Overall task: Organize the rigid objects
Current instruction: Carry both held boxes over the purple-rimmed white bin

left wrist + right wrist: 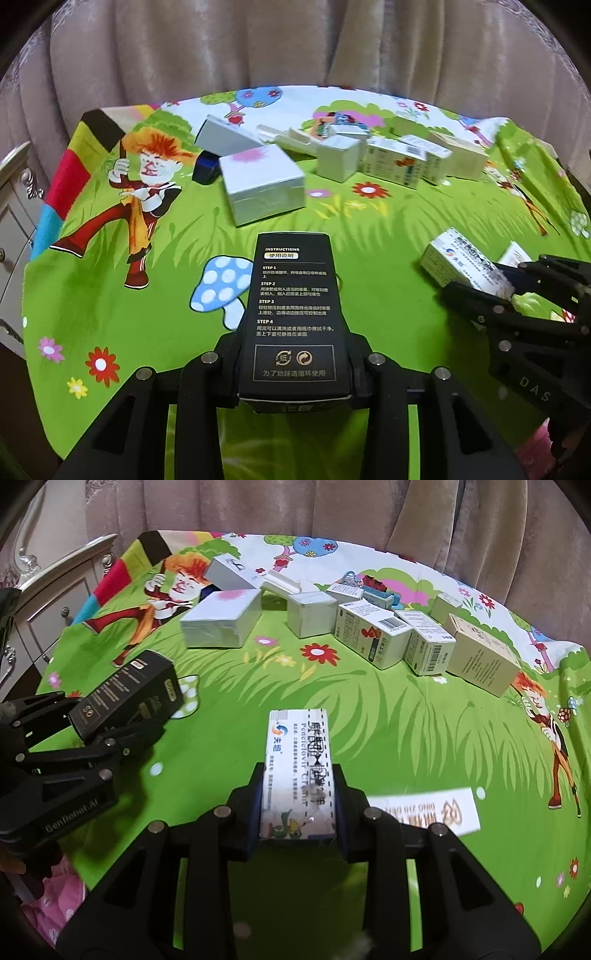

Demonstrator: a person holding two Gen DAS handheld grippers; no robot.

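Clamped lengthwise between the left gripper [293, 373] fingers sits a black box [293, 314], while the right gripper [299, 805] pinches a white medicine box [298, 771], both above the green cloth [406, 738] near a row of boxes [369, 635].

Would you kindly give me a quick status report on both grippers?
Left gripper shut on black instruction box. Right gripper shut on white cream box. Row of boxes ahead; green cloth between.
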